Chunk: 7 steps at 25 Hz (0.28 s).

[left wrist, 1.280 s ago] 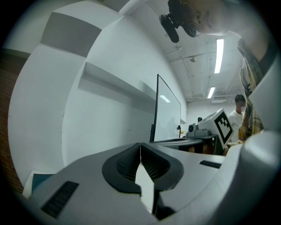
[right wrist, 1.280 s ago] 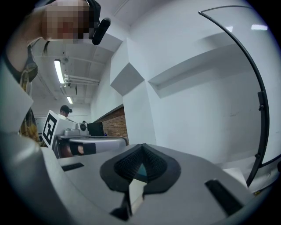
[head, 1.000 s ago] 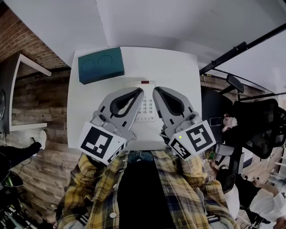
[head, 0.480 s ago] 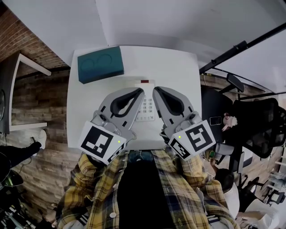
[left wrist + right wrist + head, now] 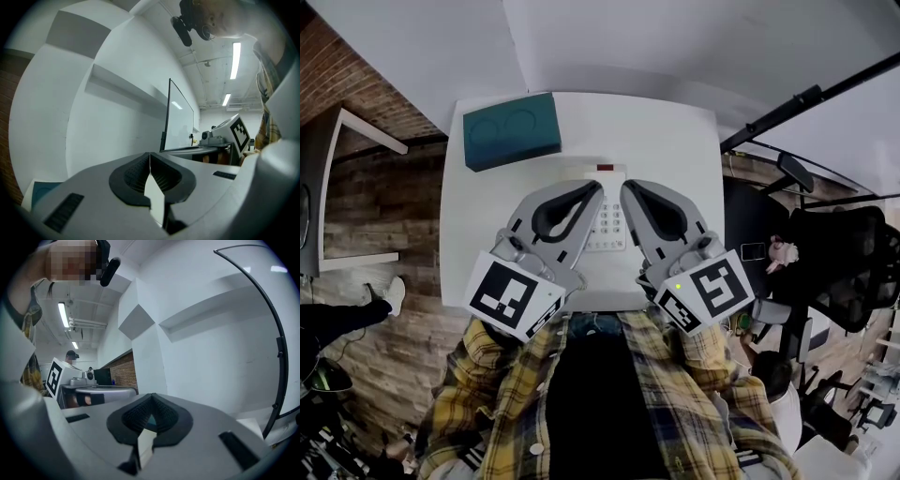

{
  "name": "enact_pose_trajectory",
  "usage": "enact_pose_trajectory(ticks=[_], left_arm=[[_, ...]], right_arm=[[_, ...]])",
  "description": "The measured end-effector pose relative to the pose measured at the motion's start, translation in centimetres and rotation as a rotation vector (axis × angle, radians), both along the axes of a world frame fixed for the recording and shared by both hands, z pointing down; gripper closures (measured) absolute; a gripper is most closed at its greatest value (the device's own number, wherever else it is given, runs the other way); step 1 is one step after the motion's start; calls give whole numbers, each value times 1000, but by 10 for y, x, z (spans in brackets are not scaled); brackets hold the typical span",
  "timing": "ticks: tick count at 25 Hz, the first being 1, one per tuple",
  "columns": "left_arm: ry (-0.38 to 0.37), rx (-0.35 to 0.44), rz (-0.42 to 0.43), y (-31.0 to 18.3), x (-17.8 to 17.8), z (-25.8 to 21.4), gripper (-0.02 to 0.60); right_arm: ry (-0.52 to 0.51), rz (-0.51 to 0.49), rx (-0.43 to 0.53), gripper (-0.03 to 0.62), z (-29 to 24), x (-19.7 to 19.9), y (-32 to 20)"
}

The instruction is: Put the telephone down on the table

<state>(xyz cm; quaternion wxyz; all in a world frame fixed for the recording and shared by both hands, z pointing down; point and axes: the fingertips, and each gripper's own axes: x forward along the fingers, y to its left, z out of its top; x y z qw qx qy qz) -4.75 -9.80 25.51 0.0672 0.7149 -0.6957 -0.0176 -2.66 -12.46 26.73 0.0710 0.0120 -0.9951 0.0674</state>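
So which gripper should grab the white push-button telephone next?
Probably left. In the head view the left gripper has its tip overlapping the white push-button telephone, while the right gripper only reaches its right edge. Both are shut and empty, so either must open first.

We log a white, flat plastic desk telephone (image 5: 607, 220) lying on the white desk (image 5: 675, 141), midway across and nearer the front edge. Its grid of pale keys faces up, and a small red mark (image 5: 605, 169) sits at its far edge. Only the telephone's middle strip shows.
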Motion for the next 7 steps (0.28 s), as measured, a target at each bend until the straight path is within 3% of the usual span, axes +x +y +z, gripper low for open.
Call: enact_pose_trajectory(ticks=[7], left_arm=[[-16,-1,6,0,-4,1,563]], right_arm=[[1,-2,-8,571,2,-3,-1]])
